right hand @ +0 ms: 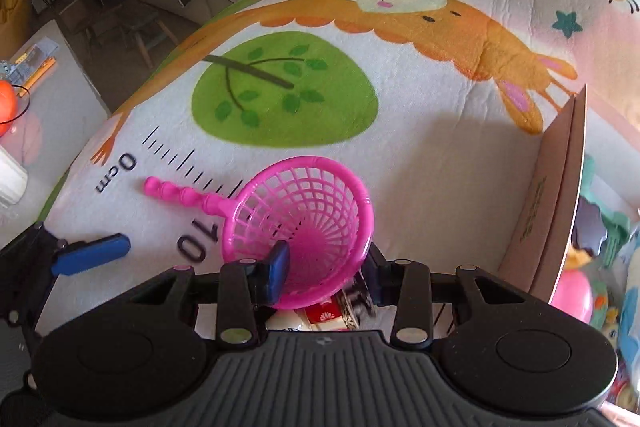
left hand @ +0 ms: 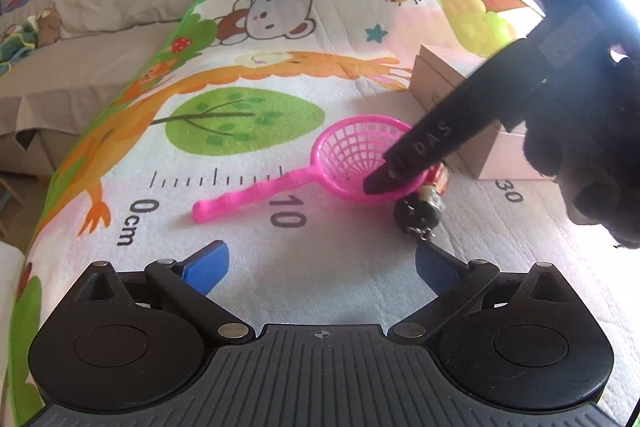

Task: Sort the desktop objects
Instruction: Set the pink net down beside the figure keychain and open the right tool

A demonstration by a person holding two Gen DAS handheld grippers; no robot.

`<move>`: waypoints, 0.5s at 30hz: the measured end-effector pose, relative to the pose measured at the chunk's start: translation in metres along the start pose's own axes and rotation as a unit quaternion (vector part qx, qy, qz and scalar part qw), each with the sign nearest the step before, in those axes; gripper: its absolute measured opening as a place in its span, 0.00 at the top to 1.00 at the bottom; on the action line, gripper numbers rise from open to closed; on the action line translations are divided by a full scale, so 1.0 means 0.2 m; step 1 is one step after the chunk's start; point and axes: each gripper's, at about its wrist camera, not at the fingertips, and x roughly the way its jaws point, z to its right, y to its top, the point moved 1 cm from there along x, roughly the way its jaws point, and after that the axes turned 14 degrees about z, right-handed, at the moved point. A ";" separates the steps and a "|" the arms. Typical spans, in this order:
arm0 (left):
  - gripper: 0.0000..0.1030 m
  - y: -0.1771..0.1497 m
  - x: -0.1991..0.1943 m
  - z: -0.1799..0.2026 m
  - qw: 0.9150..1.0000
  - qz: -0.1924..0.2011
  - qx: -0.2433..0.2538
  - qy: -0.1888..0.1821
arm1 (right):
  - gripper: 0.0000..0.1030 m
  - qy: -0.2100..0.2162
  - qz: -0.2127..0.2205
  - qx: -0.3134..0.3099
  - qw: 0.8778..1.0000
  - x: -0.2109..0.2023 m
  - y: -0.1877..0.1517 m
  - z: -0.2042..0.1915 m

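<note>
I am looking through the left wrist view first: the pink plastic toy sieve with a lattice bowl and beaded handle (left hand: 320, 167) is lying on the cartoon-printed fabric play mat (left hand: 280, 87), just right of centre frame, its handle running down-left toward the printed ruler marks. My left gripper (left hand: 322, 267) is waiting at the bottom of the frame with its blue pads wide apart and nothing between them, while the right gripper's black finger is coming in from the upper right and pressing on the bowl's near rim. A small dark keychain trinket with a red body (left hand: 420, 205) is lying just beside that rim, and an open cardboard box (left hand: 448, 83) is standing behind, at the right. Moving to the right wrist view, the right gripper (right hand: 326, 271) is clamping the sieve's bowl wall at bottom centre, one blue pad inside the lattice and the other outside. The handle is pointing up-left, away from the tool, and the box wall is rising at the right edge, so I judge the right hand nearer for carrying the sieve there.
</note>
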 end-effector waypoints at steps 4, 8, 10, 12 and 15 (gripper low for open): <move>0.01 -0.01 -0.06 0.01 0.999 0.009 0.034 -0.009 | 0.61 -0.029 0.023 -0.011 0.999 -0.17 -0.15 0.02; 0.00 0.03 -0.03 0.01 0.999 0.016 0.047 0.004 | 0.44 -0.077 0.074 -0.022 0.994 -0.38 -0.27 0.06; 0.00 0.04 0.00 0.01 0.999 0.009 0.049 0.002 | 0.35 -0.076 0.107 0.001 0.991 -0.50 -0.31 0.12; 0.00 0.04 0.03 0.04 0.999 0.002 0.052 -0.003 | 0.29 -0.082 0.129 0.015 0.988 -0.58 -0.37 0.15; 0.00 0.02 0.07 0.08 0.998 -0.007 0.068 0.010 | 0.19 -0.087 0.135 0.011 0.987 -0.61 -0.47 0.14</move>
